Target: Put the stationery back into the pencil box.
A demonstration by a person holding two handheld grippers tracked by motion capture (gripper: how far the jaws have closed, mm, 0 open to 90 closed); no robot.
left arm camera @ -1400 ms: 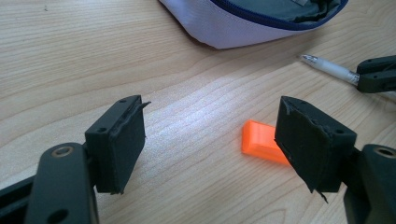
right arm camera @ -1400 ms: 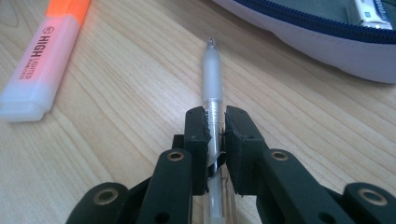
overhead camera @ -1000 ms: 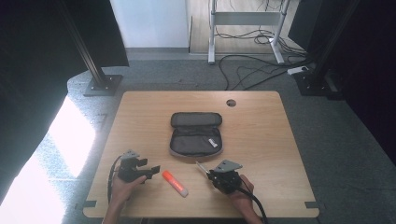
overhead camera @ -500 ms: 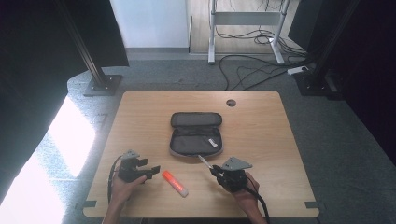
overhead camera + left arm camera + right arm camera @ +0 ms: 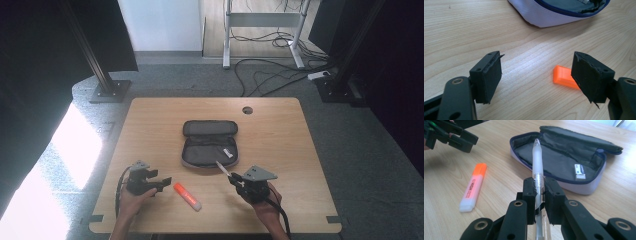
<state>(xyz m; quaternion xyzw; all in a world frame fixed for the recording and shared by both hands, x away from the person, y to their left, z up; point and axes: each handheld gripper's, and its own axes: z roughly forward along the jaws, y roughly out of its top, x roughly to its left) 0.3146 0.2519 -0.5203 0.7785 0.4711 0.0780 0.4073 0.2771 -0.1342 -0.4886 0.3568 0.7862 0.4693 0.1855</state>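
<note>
The pale wooden worktop (image 5: 300, 150) shows fine streaked grain. The open fabric pencil case (image 5: 564, 162) is dark grey inside, edged by a navy zip, with a pale lilac-white outer wall. The frosted translucent plastic pen (image 5: 537, 167) is whitish. The highlighter marker (image 5: 472, 187) has an orange cap and a white body with orange lettering. Both tongs (image 5: 536, 82) (image 5: 540, 192) are matte black

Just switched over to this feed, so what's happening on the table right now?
A person works two handheld grippers at a wooden table. The right gripper is shut on a translucent pen, its tip pointing toward the open pencil case, which holds a small white eraser. The left gripper is open, with the orange highlighter lying on the table by one jaw.
</note>
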